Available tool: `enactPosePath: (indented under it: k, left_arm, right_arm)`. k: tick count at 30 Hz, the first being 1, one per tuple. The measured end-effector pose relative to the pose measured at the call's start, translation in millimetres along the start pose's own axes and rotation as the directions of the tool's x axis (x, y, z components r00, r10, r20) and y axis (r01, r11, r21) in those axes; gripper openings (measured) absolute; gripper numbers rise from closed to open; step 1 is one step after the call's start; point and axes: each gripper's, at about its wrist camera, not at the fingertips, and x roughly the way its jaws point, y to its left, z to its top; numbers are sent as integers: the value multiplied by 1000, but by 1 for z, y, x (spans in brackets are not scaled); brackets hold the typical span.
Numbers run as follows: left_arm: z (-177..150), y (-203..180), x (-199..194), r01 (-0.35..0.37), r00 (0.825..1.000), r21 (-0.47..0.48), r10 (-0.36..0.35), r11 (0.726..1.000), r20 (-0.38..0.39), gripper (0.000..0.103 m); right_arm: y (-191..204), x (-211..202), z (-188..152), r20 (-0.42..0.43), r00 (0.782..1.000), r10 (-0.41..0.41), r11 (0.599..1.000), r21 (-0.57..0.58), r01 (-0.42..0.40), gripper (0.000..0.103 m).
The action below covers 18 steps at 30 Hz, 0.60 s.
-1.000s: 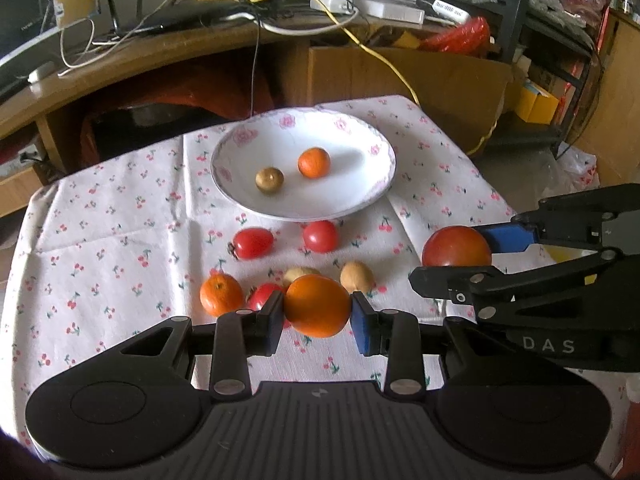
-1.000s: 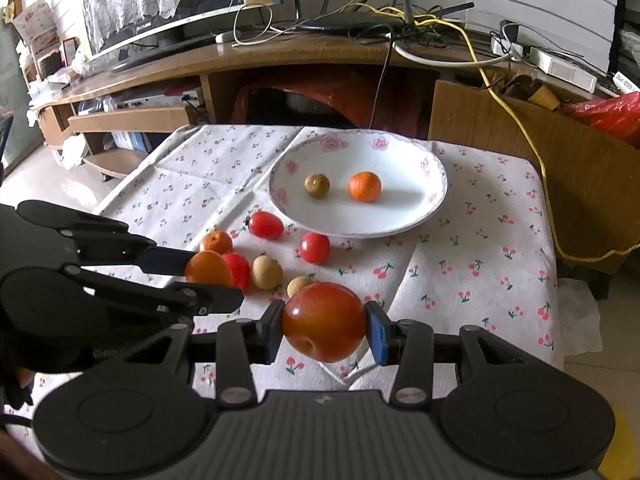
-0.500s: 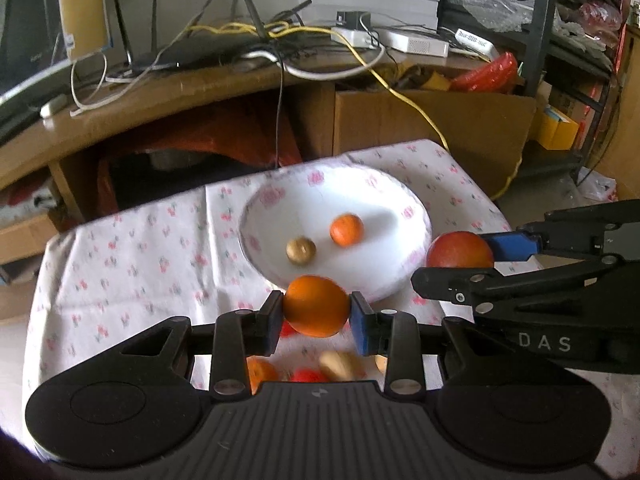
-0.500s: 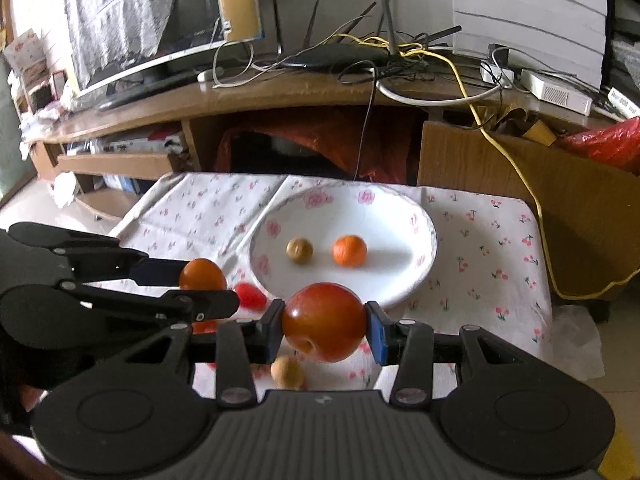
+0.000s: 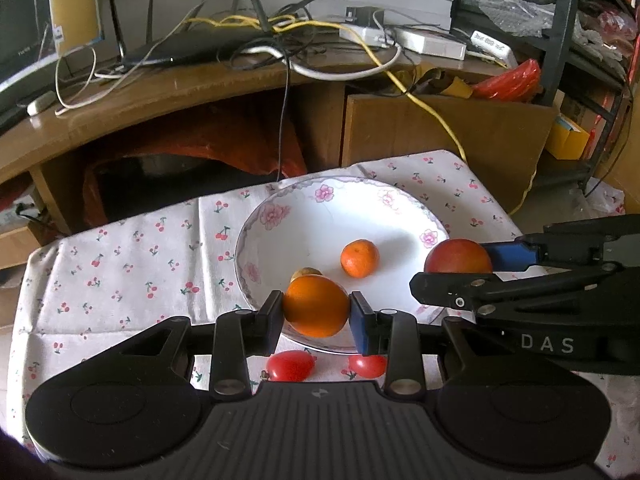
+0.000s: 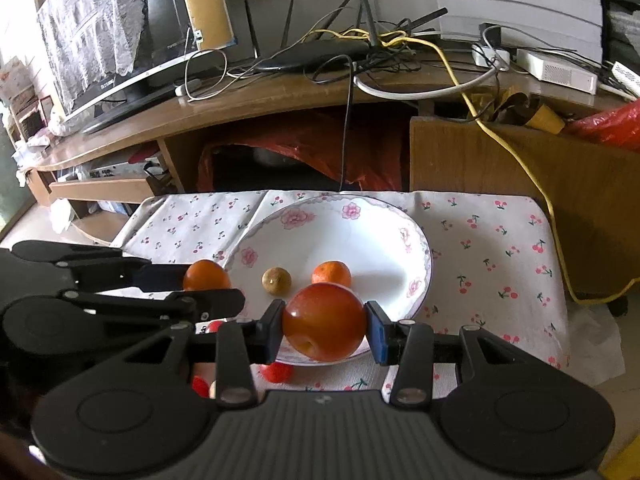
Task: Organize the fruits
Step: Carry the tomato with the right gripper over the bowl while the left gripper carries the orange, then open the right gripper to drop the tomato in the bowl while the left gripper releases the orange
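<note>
My left gripper [image 5: 316,314] is shut on an orange [image 5: 316,311] and holds it above the near rim of the white floral plate [image 5: 280,216]. My right gripper [image 6: 325,325] is shut on a red apple [image 6: 324,322], also over the plate's [image 6: 416,280] near edge. In the plate lie a small mandarin [image 5: 359,258] and a small brown fruit [image 6: 276,280]. Each gripper appears in the other's view: the right one with the apple [image 5: 458,257] on the right side, the left one with the orange [image 6: 206,276] on the left side.
Red tomatoes [image 5: 290,365] [image 5: 366,365] lie on the cherry-print cloth [image 5: 120,264] just in front of the plate. Behind the table stands a wooden desk [image 5: 160,92] with cables, a router and a monitor. A wooden board [image 6: 500,176] stands at the right.
Both grippers have carried their fruit forward from above the loose fruit to the plate's near rim. The plate looks larger and closer; most loose fruit has dropped out of view.
</note>
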Motion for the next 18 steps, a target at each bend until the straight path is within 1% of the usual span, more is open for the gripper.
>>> enactPosePath:
  k: [12, 18]
  left_arm:
    - [0, 6, 18, 0, 1000, -29, 0, 1000, -27, 42]
    - [-1, 7, 24, -1, 999, -35, -1, 999, -43, 42]
  right_arm:
    - [-6, 20, 0, -14, 1000, 9, 1000, -12, -9, 57]
    - [-4, 28, 0, -17, 1000, 5, 999, -43, -6, 57]
